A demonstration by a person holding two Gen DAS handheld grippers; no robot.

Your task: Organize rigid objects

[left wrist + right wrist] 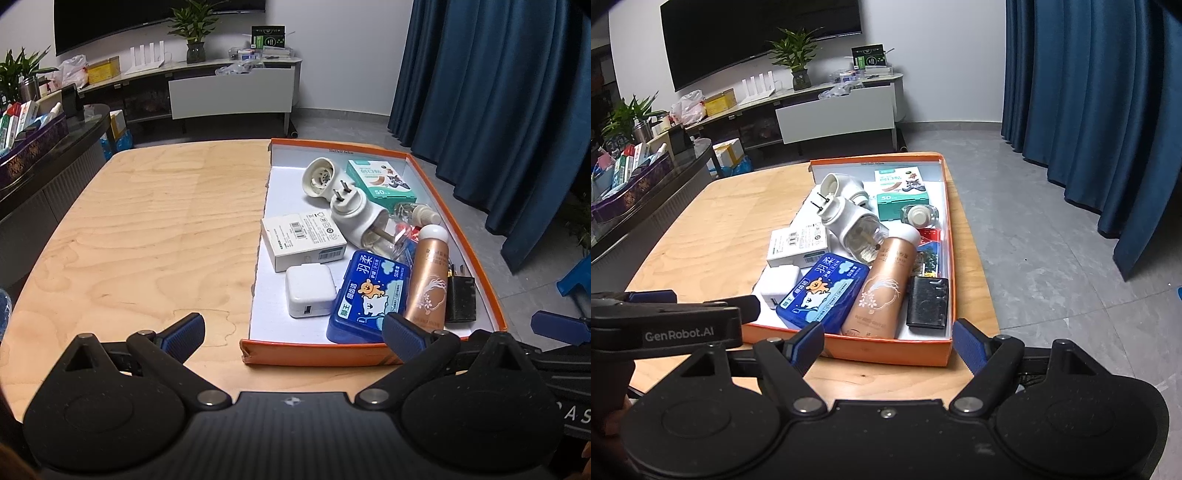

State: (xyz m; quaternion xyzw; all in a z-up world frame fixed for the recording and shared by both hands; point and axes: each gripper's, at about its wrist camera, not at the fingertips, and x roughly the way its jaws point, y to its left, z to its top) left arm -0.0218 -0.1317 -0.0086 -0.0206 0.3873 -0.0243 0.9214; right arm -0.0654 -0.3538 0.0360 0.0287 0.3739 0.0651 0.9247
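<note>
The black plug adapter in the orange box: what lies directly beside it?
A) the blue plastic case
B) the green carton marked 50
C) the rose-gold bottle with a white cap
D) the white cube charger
C: the black plug adapter lies in the near right corner of the orange cardboard box, alongside the rose-gold bottle with a white cap.

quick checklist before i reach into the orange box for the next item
1. Left tongs open and empty: ok.
2. Right tongs open and empty: ok.
3. Orange box flat on the wooden table: ok.
4. Blue tin reachable at the near edge: ok.
5. Gold bottle lying apart from neighbours: not ok, it sits against the blue tin.
6. Where sorted items should go: cannot tell.
</note>
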